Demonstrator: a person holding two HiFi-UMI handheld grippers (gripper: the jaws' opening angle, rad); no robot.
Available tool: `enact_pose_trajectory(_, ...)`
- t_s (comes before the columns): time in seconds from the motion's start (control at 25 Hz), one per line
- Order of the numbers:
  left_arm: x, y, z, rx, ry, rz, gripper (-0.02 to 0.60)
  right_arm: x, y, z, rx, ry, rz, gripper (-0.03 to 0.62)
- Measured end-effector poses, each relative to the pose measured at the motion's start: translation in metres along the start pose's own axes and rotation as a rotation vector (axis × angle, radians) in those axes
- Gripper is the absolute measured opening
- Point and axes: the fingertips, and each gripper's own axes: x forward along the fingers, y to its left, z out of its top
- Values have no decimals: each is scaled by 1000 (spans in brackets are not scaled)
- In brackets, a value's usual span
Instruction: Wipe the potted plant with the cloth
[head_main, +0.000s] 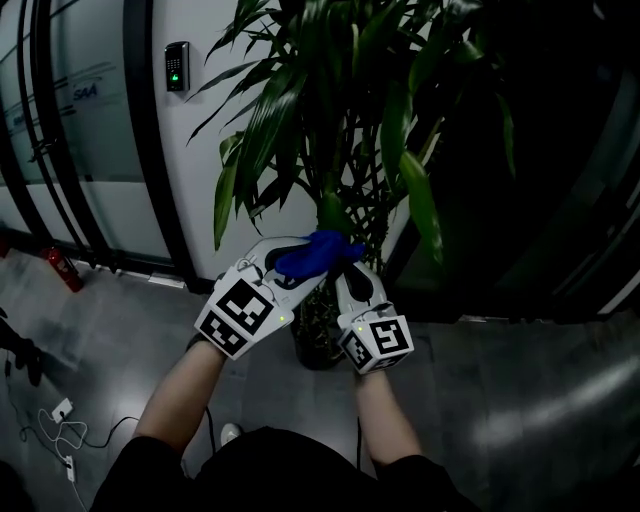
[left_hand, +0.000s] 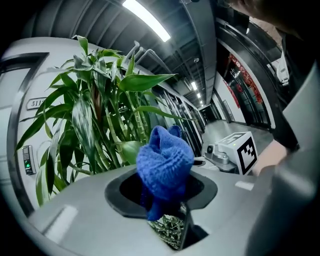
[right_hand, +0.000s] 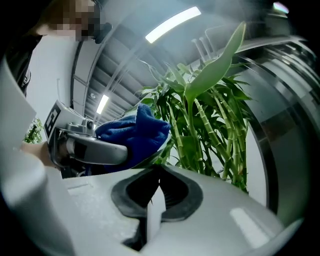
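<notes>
Your left claw pinches bunched blue cloth; right claw pressed together, at its 3 o'clock. Potted plant at 12 o'clock, cloth beside low leaf. Wiping step likely; next, draw cloth gently along leaf.

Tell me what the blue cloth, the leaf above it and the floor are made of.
The cloth: soft fuzzy fabric, maybe microfibre; nubbly, crumpled in folds. The leaf: smooth, waxy and shiny; real or plastic, I cannot tell. The floor: hard, polished, maybe stone or tile; it mirrors light.
</notes>
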Motion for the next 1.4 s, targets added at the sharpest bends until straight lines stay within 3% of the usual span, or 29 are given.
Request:
enact_pose_trajectory(0.52, -17, -12, -27, -124, 14, 27, 152, -12, 5, -16, 88, 15, -5, 3)
enact_pose_trajectory(0.68, -24, -11, -35, -216, -15, 40, 152, -20, 11, -14, 76, 19, 10, 3)
enact_pose_trajectory(0.84, -36, -26, -50, -364, -97, 27, 152, -39, 5, -14, 85, 14, -21, 3)
enact_pose_trajectory(1.04, -60, -36, -74, -527, -246, 143, 152, -76, 0, -28, 175, 12, -5, 3)
enact_pose_trajectory(1.2, -72, -43, -85, -528, -273, 237, 152, -95, 5, -50, 214, 25, 43, 3)
enact_pose_trajectory(1.4, -117, -43, -107, -559, -250, 338, 152, -117, 10, -73, 245, 63, 11, 3)
